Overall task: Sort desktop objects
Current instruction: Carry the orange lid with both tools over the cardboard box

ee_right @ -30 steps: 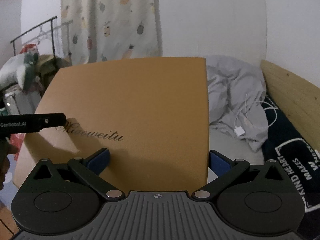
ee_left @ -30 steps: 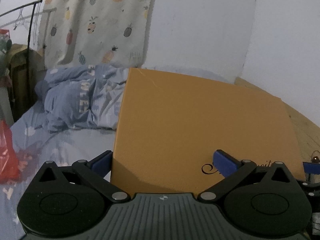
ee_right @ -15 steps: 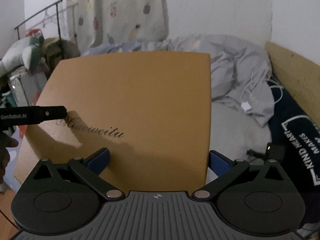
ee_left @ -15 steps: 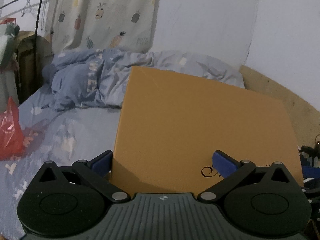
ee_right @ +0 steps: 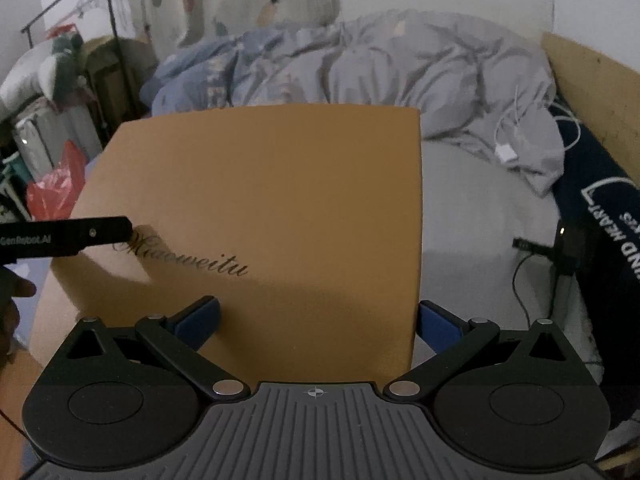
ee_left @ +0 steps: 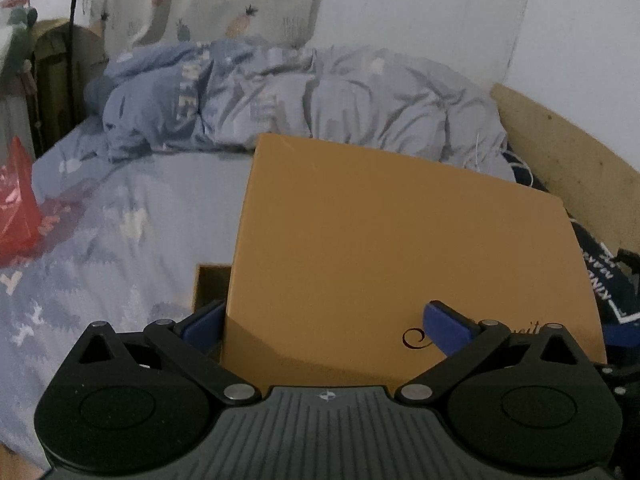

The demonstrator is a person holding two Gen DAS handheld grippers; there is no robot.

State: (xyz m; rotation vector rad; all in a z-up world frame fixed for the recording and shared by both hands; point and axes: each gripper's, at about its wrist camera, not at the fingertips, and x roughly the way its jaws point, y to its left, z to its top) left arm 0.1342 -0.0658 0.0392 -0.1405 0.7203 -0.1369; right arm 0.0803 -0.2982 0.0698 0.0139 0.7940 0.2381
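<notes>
A flat orange box lid (ee_left: 400,240) with dark script lettering hangs over the bed, held from both sides. My left gripper (ee_left: 326,320) is shut on its near left corner, one blue pad outside the edge and one on top. My right gripper (ee_right: 318,316) is shut on the lid (ee_right: 272,200) at the near right corner in the same way. The left gripper's black finger (ee_right: 80,236) lies across the lid's left part in the right wrist view. An open orange box base (ee_left: 210,284) peeks out under the lid's left edge.
A rumpled grey-blue duvet (ee_left: 280,96) is heaped at the back of the bed. A red plastic bag (ee_left: 18,208) sits at the left. A white cable (ee_right: 516,136), a black charger (ee_right: 560,248) and a dark printed cloth (ee_right: 600,208) lie beside the wooden bed board (ee_right: 592,80).
Both grippers have come down and forward over the bed with the lid. The box base has come into sight under the lid's left edge.
</notes>
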